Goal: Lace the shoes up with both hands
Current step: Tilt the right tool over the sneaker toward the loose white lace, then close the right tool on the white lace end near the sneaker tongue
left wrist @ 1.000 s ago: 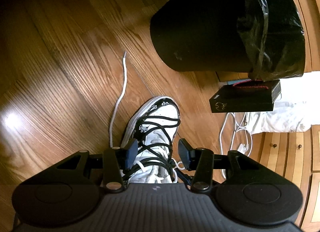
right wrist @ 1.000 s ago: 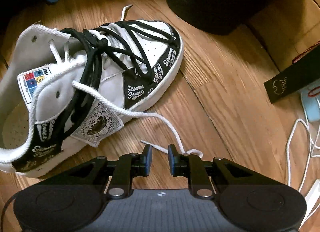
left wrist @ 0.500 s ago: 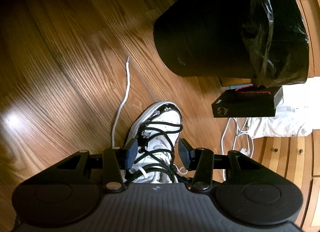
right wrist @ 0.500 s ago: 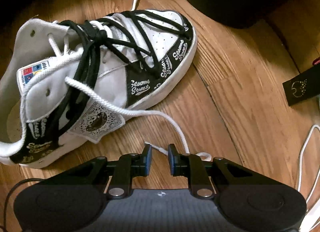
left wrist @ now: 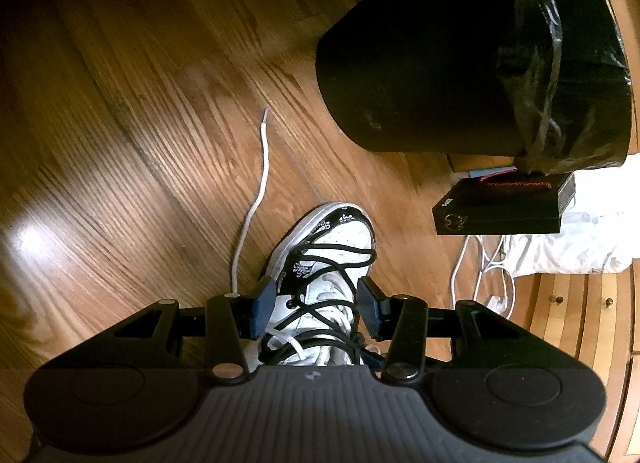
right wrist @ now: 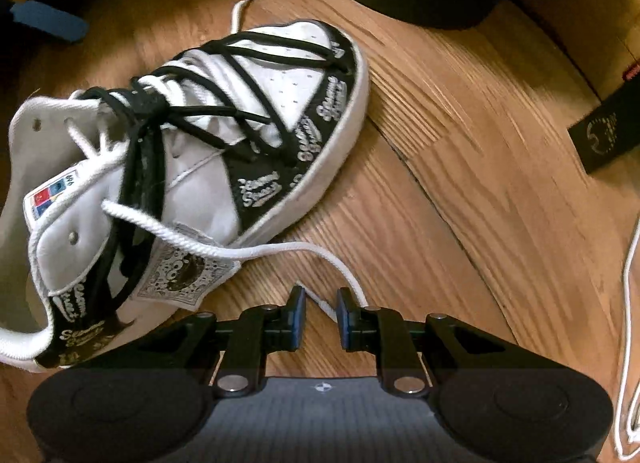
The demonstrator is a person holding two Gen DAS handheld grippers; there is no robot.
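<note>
A white and black sneaker (right wrist: pixel 248 111) lies on the wood floor, laced with black cord. One white lace (right wrist: pixel 280 249) runs from its upper eyelet to my right gripper (right wrist: pixel 321 315). The jaws are closing with the lace's end between the pads, and a gap still shows on both sides. In the left wrist view my left gripper (left wrist: pixel 316 305) hovers open over the sneaker (left wrist: pixel 332 239), one finger on each side and holding nothing. Its blue pads (right wrist: pixel 48 21) show past the heel in the right wrist view. The lace's other end (left wrist: pixel 260 167) trails across the floor.
A black bin with a bag (left wrist: pixel 460 63) stands just beyond the toe. A black box (left wrist: pixel 500 211), white cables (left wrist: pixel 480 263) and a white cloth (left wrist: pixel 568 251) lie to the right, before wooden drawers (left wrist: pixel 580 303). Bare floor lies to the left.
My right gripper has shifted and tipped down over the lace end, and its jaws have narrowed a little. The left gripper has held its place.
</note>
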